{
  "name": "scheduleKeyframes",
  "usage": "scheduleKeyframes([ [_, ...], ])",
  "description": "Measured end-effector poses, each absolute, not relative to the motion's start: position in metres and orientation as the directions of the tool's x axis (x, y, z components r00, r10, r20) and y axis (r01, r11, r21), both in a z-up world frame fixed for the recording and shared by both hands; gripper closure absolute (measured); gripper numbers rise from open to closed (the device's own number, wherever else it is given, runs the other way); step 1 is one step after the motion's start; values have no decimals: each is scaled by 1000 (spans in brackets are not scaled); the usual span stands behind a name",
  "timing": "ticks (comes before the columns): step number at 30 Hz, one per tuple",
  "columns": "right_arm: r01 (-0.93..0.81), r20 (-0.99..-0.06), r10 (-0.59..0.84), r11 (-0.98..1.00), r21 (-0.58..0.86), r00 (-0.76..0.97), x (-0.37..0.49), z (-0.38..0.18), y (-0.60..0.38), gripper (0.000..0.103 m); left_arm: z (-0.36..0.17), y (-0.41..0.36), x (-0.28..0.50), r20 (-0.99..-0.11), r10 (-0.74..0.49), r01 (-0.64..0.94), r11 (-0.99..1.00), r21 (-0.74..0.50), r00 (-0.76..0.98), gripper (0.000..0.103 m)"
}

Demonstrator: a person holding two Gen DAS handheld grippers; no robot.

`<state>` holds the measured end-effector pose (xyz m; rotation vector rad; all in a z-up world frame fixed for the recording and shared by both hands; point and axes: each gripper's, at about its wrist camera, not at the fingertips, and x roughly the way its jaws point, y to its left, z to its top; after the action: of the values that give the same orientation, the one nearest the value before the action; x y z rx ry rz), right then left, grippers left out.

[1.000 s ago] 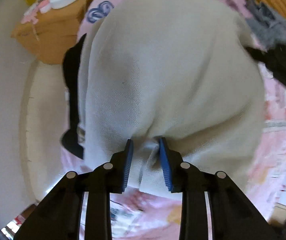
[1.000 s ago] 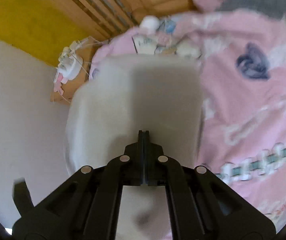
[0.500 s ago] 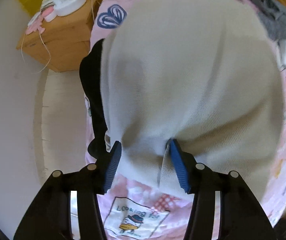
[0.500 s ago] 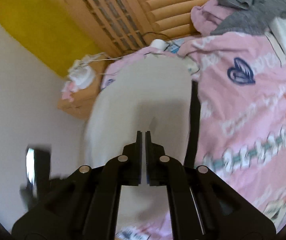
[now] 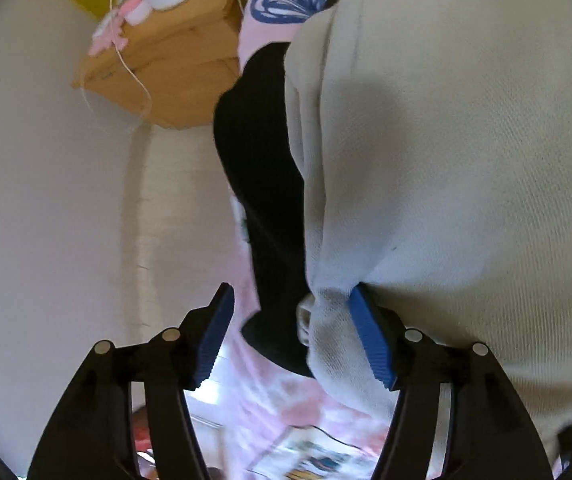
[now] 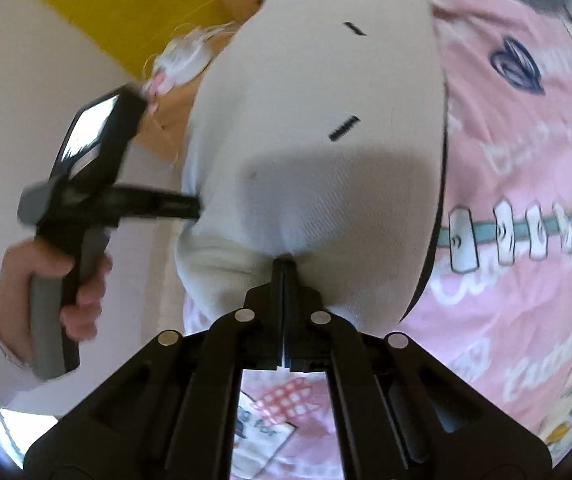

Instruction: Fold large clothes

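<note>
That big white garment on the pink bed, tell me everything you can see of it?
The white garment is a large off-white piece of knit-looking cloth, with a black layer showing along one edge. It lies spread over the pink printed bedcover. Two short dark marks sit on its upper part. The right tool is shut on its near edge, puckering the cloth. The left tool is opening; a bunched corner of the garment sits between its blue pads, lying against one pad only.
</note>
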<state>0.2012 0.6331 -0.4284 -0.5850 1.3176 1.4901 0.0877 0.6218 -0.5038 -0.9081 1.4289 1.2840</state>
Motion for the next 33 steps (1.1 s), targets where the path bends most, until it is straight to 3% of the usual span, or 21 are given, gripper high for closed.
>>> scheduleKeyframes([
  [4,-861,-824,413,158,484,-387,210,-396,630,100,-479,616,93,-953,130,-933,203,297,-275,47],
  [8,-894,-812,482,121,432,-328,218,-334,596,97,-429,590,86,-931,206,-914,217,343,-301,49],
  [9,-899,-804,510,123,421,-306,222,-314,580,86,-413,581,82,-931,219,-917,215,337,-291,50],
  [11,-896,-778,574,163,412,-253,233,-275,543,46,-381,558,71,-935,248,-925,220,311,-255,45],
  [12,-890,-762,604,180,419,-236,237,-260,528,19,-366,545,66,-936,265,-929,225,294,-232,34],
  [13,-880,-736,641,195,433,-220,241,-240,510,16,-342,525,61,-934,296,-933,235,273,-199,25],
  [21,-881,-651,751,231,413,-108,238,-122,413,11,-192,402,22,-923,378,-955,294,45,73,8],
  [24,-883,-609,787,209,419,-103,233,-95,387,10,-163,367,28,-914,384,-946,323,-3,134,8],
  [28,-873,-568,816,198,446,-105,225,-83,362,7,-135,336,31,-875,476,-953,296,62,91,8],
  [33,-893,-612,791,277,356,1,207,-81,351,7,-122,313,34,-861,499,-945,319,76,99,8],
])
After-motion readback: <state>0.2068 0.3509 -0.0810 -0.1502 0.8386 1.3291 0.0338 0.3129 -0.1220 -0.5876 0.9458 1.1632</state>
